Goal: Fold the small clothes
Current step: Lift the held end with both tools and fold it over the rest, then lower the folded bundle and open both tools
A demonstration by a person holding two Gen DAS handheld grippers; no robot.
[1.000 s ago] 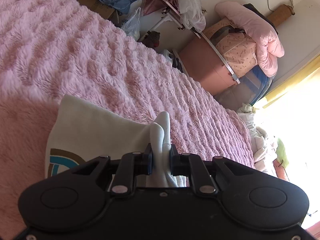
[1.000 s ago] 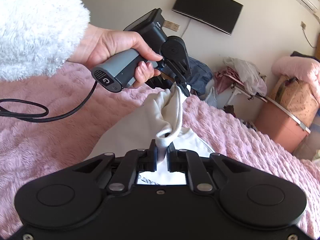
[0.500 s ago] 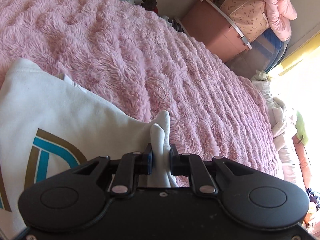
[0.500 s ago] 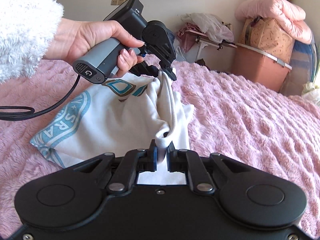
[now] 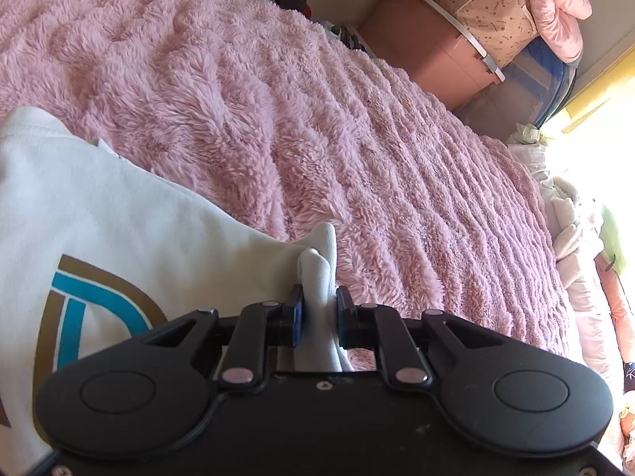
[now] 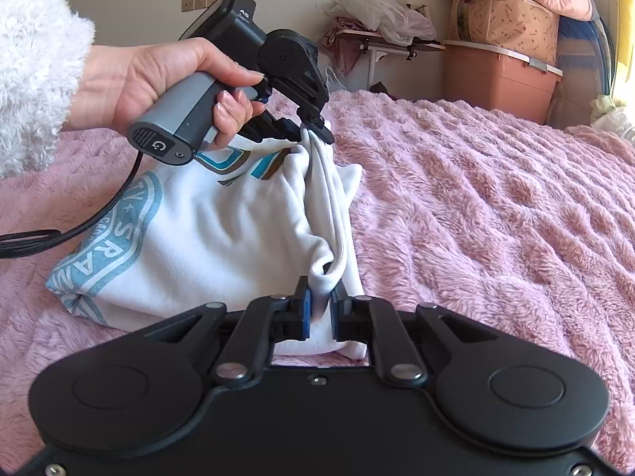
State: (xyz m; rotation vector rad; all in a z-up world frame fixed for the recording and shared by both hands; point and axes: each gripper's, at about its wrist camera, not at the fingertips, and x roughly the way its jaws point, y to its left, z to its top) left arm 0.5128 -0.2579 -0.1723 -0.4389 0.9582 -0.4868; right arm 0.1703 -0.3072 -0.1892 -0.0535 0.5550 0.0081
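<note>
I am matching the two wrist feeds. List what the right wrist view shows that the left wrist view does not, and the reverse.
Right wrist view only: the person's hand holding the left tool, a fluffy white sleeve, and the garment's round blue print.
Left wrist view only: bright window light and a pile of bedding beside the bed.
Both: the white garment pinched in each tool, the pink blanket, the pink storage box.

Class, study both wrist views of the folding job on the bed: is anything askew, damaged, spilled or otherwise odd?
Nothing stands out. The white printed garment lies partly on the pink fluffy blanket, one bunched edge clamped in the left hand-held gripper and another in the right hand-held gripper. The bunching comes from the grips; no tear, stain or spill shows.
</note>
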